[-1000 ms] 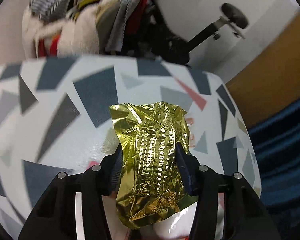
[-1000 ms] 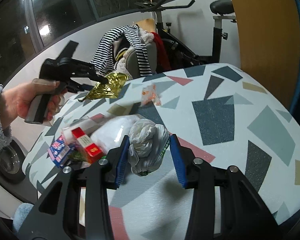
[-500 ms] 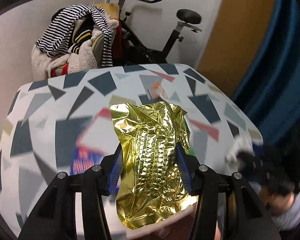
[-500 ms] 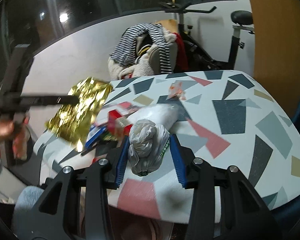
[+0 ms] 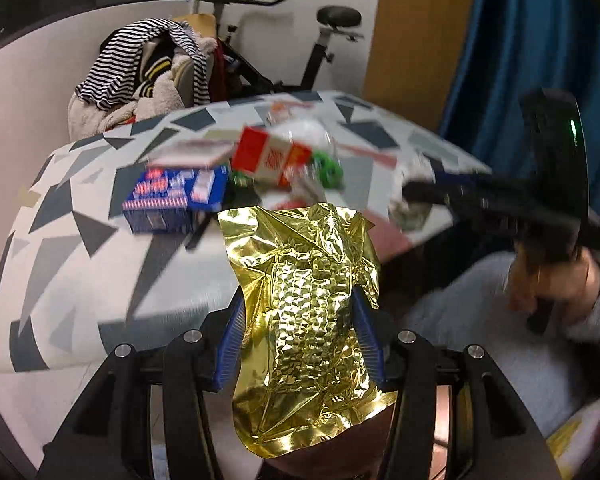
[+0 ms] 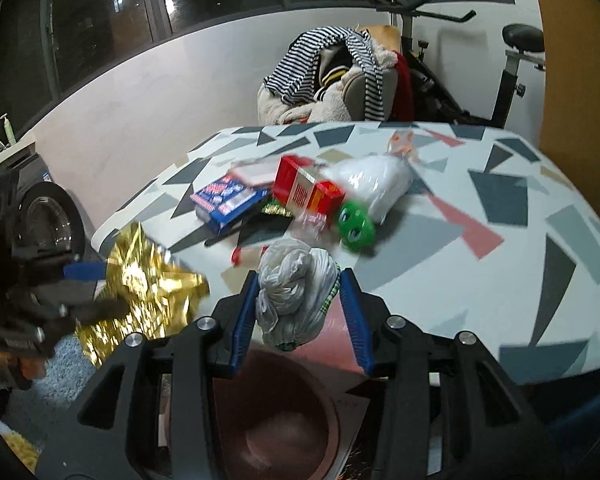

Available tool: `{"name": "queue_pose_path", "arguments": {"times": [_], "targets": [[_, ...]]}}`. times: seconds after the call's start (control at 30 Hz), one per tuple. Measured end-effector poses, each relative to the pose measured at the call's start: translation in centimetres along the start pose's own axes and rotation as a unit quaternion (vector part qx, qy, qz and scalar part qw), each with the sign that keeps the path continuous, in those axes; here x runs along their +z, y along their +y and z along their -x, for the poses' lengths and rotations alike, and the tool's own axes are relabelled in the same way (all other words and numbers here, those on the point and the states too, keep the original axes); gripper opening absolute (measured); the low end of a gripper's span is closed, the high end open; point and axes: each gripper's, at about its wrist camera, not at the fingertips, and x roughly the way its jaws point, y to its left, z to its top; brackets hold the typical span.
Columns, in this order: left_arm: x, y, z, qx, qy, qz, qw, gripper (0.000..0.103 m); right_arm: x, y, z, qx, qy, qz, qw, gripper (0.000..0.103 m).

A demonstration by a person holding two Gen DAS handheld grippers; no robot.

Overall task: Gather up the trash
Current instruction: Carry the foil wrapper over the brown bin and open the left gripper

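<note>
My left gripper (image 5: 300, 332) is shut on a crumpled gold foil wrapper (image 5: 304, 300), held off the near edge of the patterned table (image 5: 80, 264). It also shows in the right wrist view (image 6: 148, 292) at lower left. My right gripper (image 6: 300, 300) is shut on a knotted white plastic bag (image 6: 296, 292), held past the table's near edge above a dark brown round bin (image 6: 284, 436). The right gripper appears blurred in the left wrist view (image 5: 420, 192).
On the table lie a blue box (image 6: 226, 198), a red and white carton (image 6: 306, 194), a green round thing (image 6: 356, 224), a white plastic bag (image 6: 376, 178) and an orange wrapper (image 6: 404, 142). A chair heaped with clothes (image 6: 332, 76) and an exercise bike (image 6: 512, 64) stand behind.
Both grippers have pulled back from over the table to beyond its near edge, each still holding its item. The brown bin has come into view under the right gripper.
</note>
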Motion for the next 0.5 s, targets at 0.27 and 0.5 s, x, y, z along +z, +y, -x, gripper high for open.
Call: {"name": "queue_pose_path", "arguments": {"times": [0.27,0.5], "targets": [[-5.4,-1.1,-3.3,-0.010,0.041,-0.039,0.9983,0.050,-3.1,0.5,-0.6,0.015,0.015,-0.015,1.000,0.043],[-7.9,-0.6,-6.9,-0.035,0.074,0.001,0.9966,0.050,-3.8,0.8,-1.3,0.019,0.034,-0.005,0.999,0.043]]}}
